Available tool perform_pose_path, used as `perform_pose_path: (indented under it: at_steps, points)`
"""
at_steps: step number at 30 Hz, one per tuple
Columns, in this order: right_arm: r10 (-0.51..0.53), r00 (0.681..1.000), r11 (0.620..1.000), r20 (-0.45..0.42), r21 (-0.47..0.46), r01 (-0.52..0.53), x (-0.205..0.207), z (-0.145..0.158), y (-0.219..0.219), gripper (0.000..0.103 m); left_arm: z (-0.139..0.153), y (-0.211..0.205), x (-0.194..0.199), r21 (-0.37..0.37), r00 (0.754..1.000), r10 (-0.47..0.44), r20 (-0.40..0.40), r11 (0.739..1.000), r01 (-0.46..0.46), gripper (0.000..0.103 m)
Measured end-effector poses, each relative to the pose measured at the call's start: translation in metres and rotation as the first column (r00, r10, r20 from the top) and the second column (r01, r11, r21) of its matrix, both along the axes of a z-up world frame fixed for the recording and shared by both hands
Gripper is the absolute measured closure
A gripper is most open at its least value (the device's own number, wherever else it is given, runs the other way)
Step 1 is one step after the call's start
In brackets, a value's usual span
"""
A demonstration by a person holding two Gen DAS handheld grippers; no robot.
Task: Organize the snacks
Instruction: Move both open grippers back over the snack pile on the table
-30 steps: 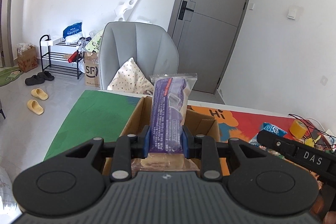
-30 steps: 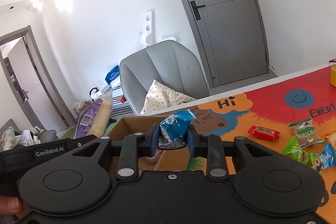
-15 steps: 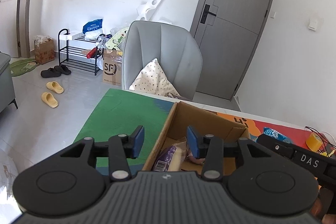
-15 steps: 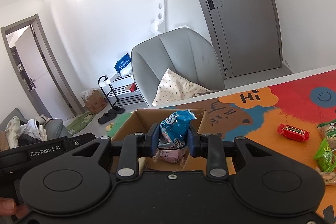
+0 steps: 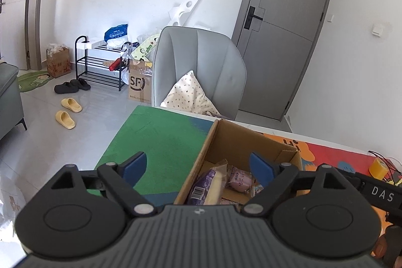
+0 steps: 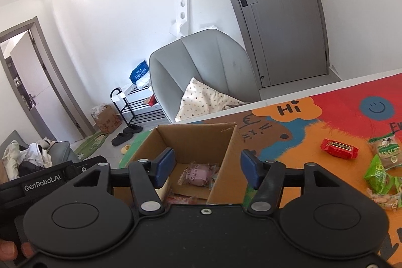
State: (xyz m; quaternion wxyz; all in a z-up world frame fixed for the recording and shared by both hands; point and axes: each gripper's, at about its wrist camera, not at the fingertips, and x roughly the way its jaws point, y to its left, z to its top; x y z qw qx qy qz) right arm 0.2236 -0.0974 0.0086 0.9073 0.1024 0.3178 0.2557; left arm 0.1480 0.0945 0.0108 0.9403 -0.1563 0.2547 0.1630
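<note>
The step in hand is the release of snacks into the cardboard box, which stands on the colourful mat at the table's far edge; both grippers hover above its open top. In the left wrist view, the left gripper has its jaws opening, already spread wide, with nothing pressed between the blue pads; the box's near left wall lies in the gap between them. Below, inside the box at 6 o'clock of that view, lie a purple-and-cream packet and, touching it at its 3 o'clock side, a pink wrapped snack. In the right wrist view, the right gripper also has its jaws opening, about half spread, and no item sits between its pads; the pink snack is visible through the gap on the box floor. The blue packet is not visible in either view, so its resting place cannot be confirmed. Remaining loose snacks lie on the mat at 3 o'clock of the right view, well apart from the box: a red bar and a cluster of green packets. The task appears partly complete. The next move probably calls for lifting the right gripper clear of the box rim, swinging toward the 3 o'clock group, and aligning the open jaws across one packet's narrow side before closing. Thin, crinkly wrappers may slip, so a flat, centred grip is advisable.
</note>
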Motion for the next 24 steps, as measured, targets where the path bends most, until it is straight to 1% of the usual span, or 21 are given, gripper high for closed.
perform_pose_path:
  at_steps: [1,3,7,11,14,18,21,24]
  points:
    - [-0.008,1.000,1.000,-0.002,-0.004,0.008,-0.001,0.000,-0.002,0.038,0.000,-0.001,0.000,-0.001,1.000,-0.003,-0.001,1.000,0.003,0.013]
    - [-0.030,0.999,1.000,-0.010,-0.002,0.030,-0.003,-0.002,-0.008,0.032,-0.001,-0.003,-0.001,-0.004,1.000,-0.002,-0.005,1.000,0.002,0.010]
    - [-0.058,0.998,0.998,-0.009,-0.017,0.058,-0.008,-0.004,-0.019,0.026,-0.001,-0.010,-0.001,-0.009,1.000,-0.006,-0.007,1.000,0.006,0.008]
    - [-0.071,0.997,0.997,-0.020,-0.026,0.070,-0.012,-0.006,-0.031,0.021,-0.001,-0.019,-0.002,-0.011,0.999,-0.044,-0.012,0.999,0.044,0.007]
    - [-0.098,0.995,0.995,-0.015,-0.038,0.097,-0.016,-0.007,-0.041,0.014,-0.002,-0.030,-0.001,-0.011,0.997,-0.071,-0.011,0.997,0.070,0.007]
    - [-0.136,0.991,0.990,-0.005,-0.047,0.136,-0.021,-0.009,-0.058,0.006,-0.003,-0.047,0.004,0.007,0.993,-0.114,-0.019,0.993,0.114,0.007]
    - [-0.167,0.986,0.985,0.000,-0.053,0.167,-0.023,-0.009,-0.072,0.003,-0.003,-0.057,0.007,0.010,0.992,-0.127,-0.023,0.992,0.127,0.007]
    - [-0.197,0.980,0.978,0.007,-0.062,0.197,-0.025,-0.010,-0.085,0.002,-0.004,-0.068,0.011,0.013,0.989,-0.145,-0.032,0.989,0.145,0.006]
